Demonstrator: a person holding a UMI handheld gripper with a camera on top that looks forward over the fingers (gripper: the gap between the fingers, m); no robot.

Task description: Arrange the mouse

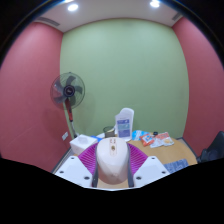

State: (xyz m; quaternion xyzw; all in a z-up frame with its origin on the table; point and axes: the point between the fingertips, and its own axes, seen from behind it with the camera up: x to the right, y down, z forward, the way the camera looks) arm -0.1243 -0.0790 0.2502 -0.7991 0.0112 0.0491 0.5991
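Observation:
A white computer mouse (113, 164) sits between my two fingers, its scroll wheel end pointing ahead. Both magenta pads (93, 157) press against its sides. My gripper (113, 160) is shut on the mouse and holds it up above a wooden table (175, 152). The underside of the mouse is hidden.
A standing fan (68, 92) is at the left by the pink wall. On the table beyond the fingers are a clear container with a blue label (123, 123), a white box (84, 144) and small coloured items (158, 137). A green wall is behind.

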